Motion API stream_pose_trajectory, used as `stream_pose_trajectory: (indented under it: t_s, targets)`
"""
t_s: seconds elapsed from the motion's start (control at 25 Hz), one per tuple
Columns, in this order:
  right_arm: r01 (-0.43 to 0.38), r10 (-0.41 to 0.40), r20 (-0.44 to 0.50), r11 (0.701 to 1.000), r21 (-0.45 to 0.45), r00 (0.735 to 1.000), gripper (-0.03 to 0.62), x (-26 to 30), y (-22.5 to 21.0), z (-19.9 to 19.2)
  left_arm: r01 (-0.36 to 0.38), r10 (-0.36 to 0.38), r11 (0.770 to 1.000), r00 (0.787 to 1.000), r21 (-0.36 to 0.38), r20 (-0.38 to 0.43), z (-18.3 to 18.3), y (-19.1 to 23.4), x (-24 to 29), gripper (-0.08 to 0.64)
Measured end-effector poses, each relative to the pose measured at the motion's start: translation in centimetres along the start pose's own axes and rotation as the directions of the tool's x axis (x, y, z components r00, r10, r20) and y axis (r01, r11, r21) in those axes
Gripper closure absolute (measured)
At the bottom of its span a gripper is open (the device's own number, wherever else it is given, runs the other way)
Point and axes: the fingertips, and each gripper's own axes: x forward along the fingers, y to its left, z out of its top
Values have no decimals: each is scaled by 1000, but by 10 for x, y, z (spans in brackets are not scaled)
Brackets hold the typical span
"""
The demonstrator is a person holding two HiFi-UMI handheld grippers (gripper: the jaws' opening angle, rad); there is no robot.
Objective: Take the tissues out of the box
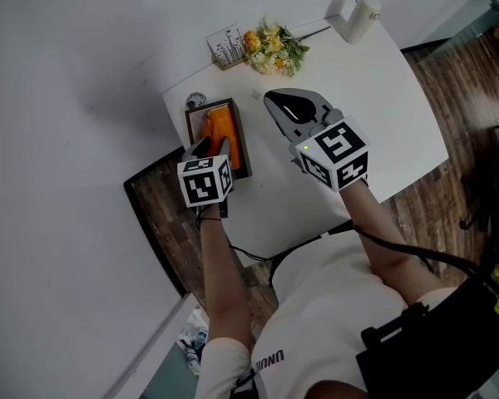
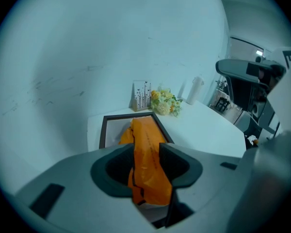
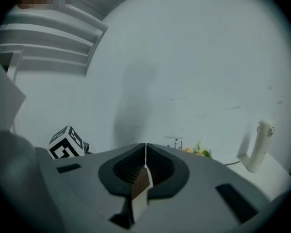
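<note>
A dark-framed box (image 1: pixel 244 144) lies at the left of the white table (image 1: pixel 366 115). An orange tissue packet (image 1: pixel 220 125) rises out of it. My left gripper (image 1: pixel 209 146) is at the box's near end. In the left gripper view the packet (image 2: pixel 150 181) fills the narrow gap between the jaws of that gripper (image 2: pixel 146 148) and touches both; its far end reaches down into the box (image 2: pixel 104 130). My right gripper (image 1: pixel 279 103) hovers over the table to the right of the box. Seen in its own view, it (image 3: pixel 145 150) is shut with nothing between the jaws.
Yellow flowers (image 1: pixel 274 48) and a small card stand (image 1: pixel 226 46) sit at the table's back edge, with a white bottle (image 1: pixel 356 17) at the back right corner. A small round object (image 1: pixel 196 100) lies behind the box. A wall runs along the left, and wooden floor surrounds the table.
</note>
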Motion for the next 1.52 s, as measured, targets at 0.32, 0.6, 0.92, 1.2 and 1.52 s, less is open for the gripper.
stream_pose_trajectory:
  t_s: [0.32,0.6,0.92,1.2,1.52]
  targets:
    - [4,-4,3,1000,2,1000,568,0,-2,0,20,-20,1000,999,6,-33,-2,-3,2,423]
    - [5,-5,1,1000,6,1000,569,1,-4,1,39,-38,999,998,9,-41,-2,-9,4,472]
    - [1,-1,-4,1000,7,1000,569,2,-6,1,52,-53,998,998,-32,-33,-1,-9,4,497]
    - [-2,2,-6,1000,2,1000,569,3,-6,2,13,-14,999,1000,-52,-4,3,-2,0,545]
    - [3,-3,-3,1000,-3,1000,569,1,-5,2,-14,14,999,1000,-48,13,5,3,-6,548]
